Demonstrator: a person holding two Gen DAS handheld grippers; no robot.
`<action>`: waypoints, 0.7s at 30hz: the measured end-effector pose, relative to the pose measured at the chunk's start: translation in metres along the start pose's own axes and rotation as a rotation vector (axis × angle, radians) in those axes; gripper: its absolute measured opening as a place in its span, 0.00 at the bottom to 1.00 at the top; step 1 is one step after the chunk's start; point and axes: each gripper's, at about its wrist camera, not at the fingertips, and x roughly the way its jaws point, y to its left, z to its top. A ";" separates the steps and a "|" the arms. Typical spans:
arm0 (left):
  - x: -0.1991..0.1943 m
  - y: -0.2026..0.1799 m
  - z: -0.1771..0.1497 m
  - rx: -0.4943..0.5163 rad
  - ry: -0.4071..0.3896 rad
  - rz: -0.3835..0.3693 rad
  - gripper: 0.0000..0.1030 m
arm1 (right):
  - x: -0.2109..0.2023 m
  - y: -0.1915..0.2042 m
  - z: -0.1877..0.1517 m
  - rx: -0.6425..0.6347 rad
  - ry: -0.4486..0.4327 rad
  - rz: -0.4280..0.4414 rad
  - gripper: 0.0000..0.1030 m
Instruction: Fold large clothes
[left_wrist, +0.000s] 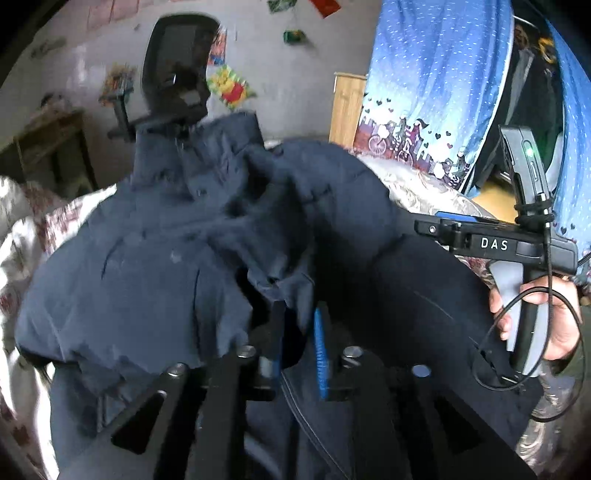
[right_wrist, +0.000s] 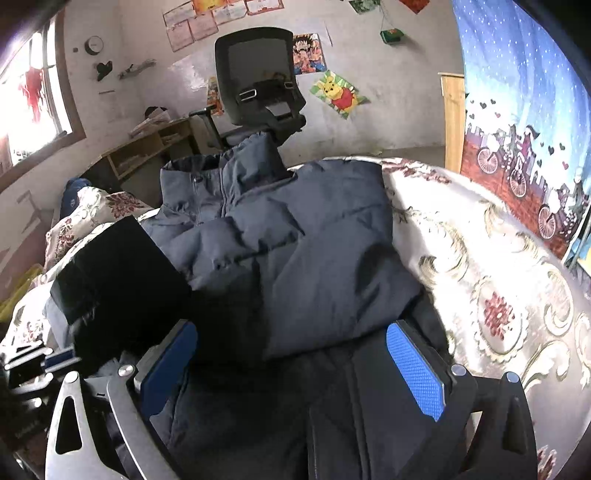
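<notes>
Jacket (left_wrist: 122, 266), dark navy and padded, lies on the floral bedspread (left_wrist: 417, 184), collar toward the office chair (left_wrist: 177, 74).

Left wrist view, blurred: left gripper (left_wrist: 295, 325) has its jaws close together with a bunched fold of jacket cloth between them; whether the pads actually press on it I cannot tell. To the right, a hand (left_wrist: 546, 317) grips the handle of the right gripper (left_wrist: 428, 226); its fingertips are hidden here.

Right wrist view, sharper: right gripper (right_wrist: 291, 365) stands wide, blue pads apart, empty, over the jacket's lower part. A folded-over panel shows here, edge roughly straight; left view misses that.

Judgement: lay the fold flat, align the edges, then press out trapped air before letting go
</notes>
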 end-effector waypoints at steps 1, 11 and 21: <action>0.000 0.003 -0.002 -0.023 0.010 -0.014 0.37 | 0.001 -0.001 -0.001 0.004 0.006 0.009 1.00; -0.035 0.029 -0.027 -0.207 0.043 -0.013 0.70 | 0.019 -0.003 -0.008 0.190 0.088 0.278 1.00; -0.087 0.095 -0.052 -0.527 -0.042 0.147 0.89 | 0.062 0.010 -0.024 0.312 0.286 0.279 0.29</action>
